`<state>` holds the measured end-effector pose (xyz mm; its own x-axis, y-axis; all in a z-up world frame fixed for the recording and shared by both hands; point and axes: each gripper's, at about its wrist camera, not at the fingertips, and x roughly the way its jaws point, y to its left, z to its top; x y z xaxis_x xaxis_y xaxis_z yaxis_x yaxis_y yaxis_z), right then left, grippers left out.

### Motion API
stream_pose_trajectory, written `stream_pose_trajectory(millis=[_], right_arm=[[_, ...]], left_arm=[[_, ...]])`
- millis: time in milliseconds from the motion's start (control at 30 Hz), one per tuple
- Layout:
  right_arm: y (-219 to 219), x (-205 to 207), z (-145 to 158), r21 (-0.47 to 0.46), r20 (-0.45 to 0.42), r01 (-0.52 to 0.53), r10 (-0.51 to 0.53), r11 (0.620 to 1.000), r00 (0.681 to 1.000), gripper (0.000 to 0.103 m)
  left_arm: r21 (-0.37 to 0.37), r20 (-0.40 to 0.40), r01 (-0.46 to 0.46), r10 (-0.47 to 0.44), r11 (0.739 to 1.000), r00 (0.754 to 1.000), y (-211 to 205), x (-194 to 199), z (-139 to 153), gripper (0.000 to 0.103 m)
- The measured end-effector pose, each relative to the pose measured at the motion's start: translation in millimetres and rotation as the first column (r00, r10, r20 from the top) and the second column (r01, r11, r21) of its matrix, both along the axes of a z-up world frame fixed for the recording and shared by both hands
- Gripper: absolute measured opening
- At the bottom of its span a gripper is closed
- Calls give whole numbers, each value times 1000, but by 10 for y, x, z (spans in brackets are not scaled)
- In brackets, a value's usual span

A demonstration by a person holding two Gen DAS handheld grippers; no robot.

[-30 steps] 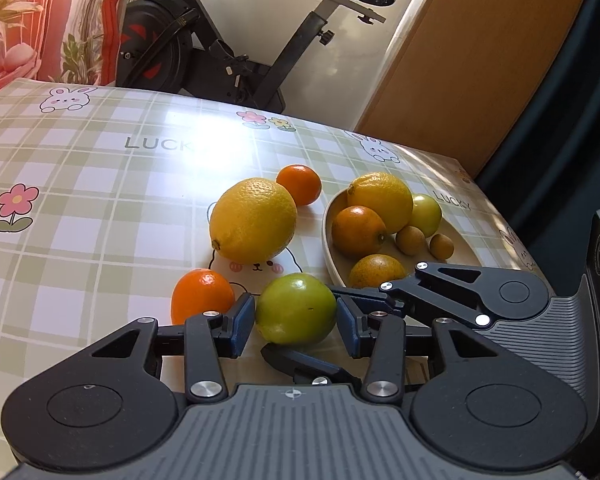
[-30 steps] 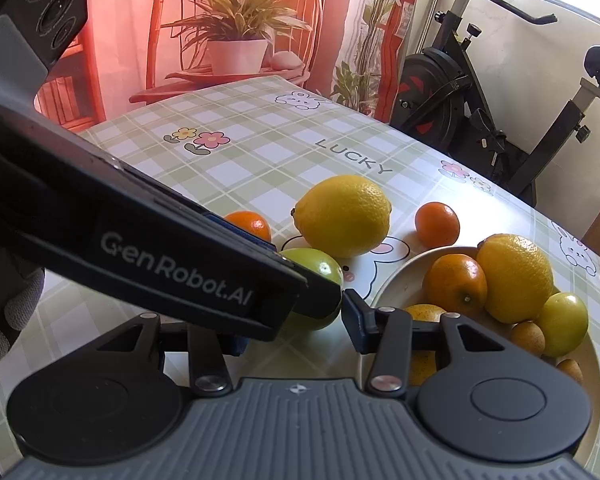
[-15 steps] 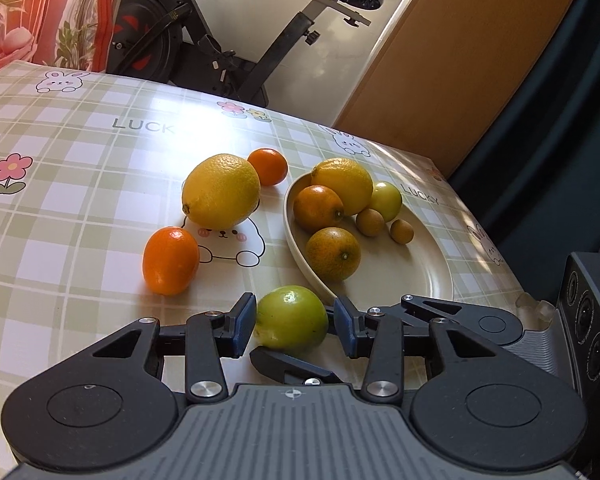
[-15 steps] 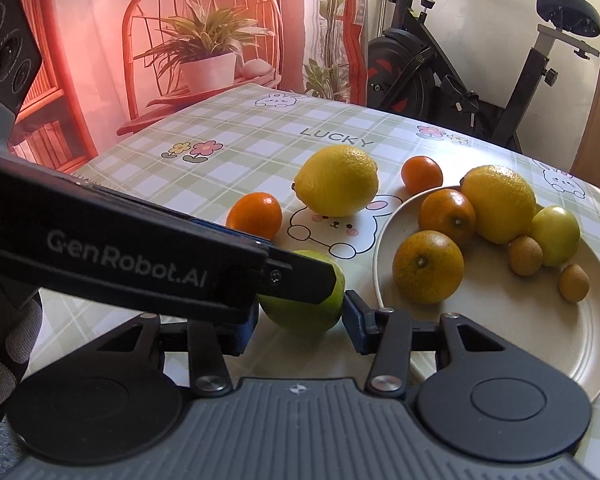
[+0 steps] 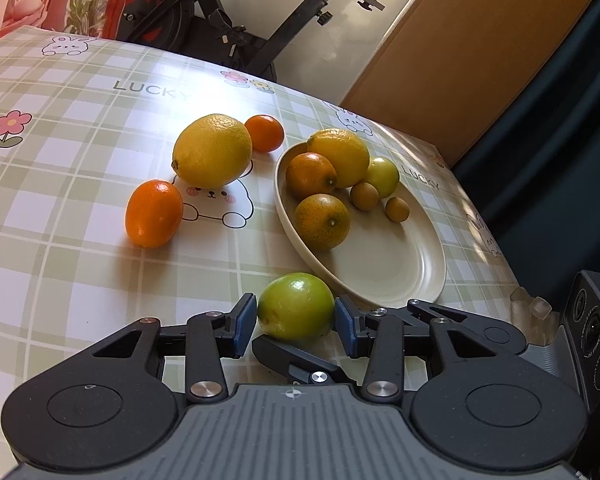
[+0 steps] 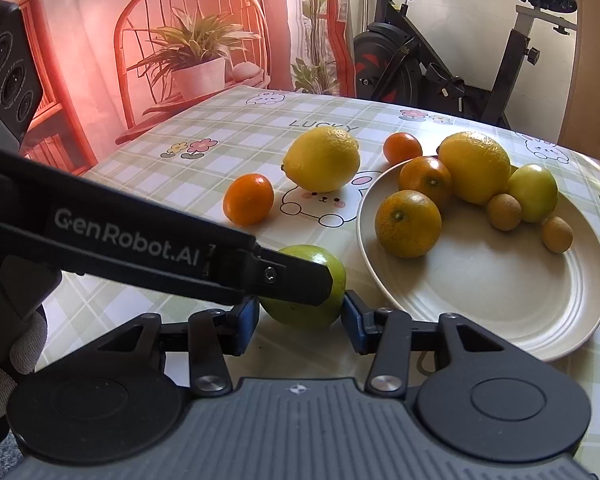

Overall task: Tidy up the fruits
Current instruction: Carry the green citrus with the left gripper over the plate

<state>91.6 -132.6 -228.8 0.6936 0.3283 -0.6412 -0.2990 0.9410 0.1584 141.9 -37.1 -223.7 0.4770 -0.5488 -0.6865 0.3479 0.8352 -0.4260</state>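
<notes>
A green fruit (image 5: 296, 306) sits between the blue pads of both grippers at once, lifted above the tablecloth beside the plate. My left gripper (image 5: 295, 322) is shut on it. My right gripper (image 6: 300, 312) is shut on it too, with the left gripper's finger (image 6: 284, 276) crossing over the fruit (image 6: 320, 270). A cream plate (image 5: 400, 264) holds two oranges, a lemon, a pale green fruit and two small brown fruits. A big lemon (image 5: 212, 151), an orange (image 5: 154, 219) and a small orange (image 5: 265, 133) lie on the cloth left of the plate.
The table has a checked green cloth (image 5: 60, 152) with rabbits and flowers. The table's right edge (image 5: 496, 240) runs close past the plate. An exercise bike (image 6: 460, 40) and a plant on a red chair (image 6: 196, 60) stand beyond the table.
Both grippers have pulled back and up with the green fruit held between them. It has moved away from the lemon and orange toward the plate's near rim.
</notes>
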Motion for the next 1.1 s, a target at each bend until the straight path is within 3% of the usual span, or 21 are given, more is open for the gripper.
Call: stream_pose_trajectory(millis=[200,600,1100], right_arm=[[-74,-89,67,29,28,18,-18,999,999,48],[-556,-188,336,131,119,128,-143,983,982,48],[-1088,42,233,163,108,223,-242,961,964,48]], left_arm=[[12,51,1,-1,1000,999,-126,-71,207,45],[102,165,103,-119,989,979,-768,-33,560,45],[146,142,143,-164,979,976,-1213,324,432,46]])
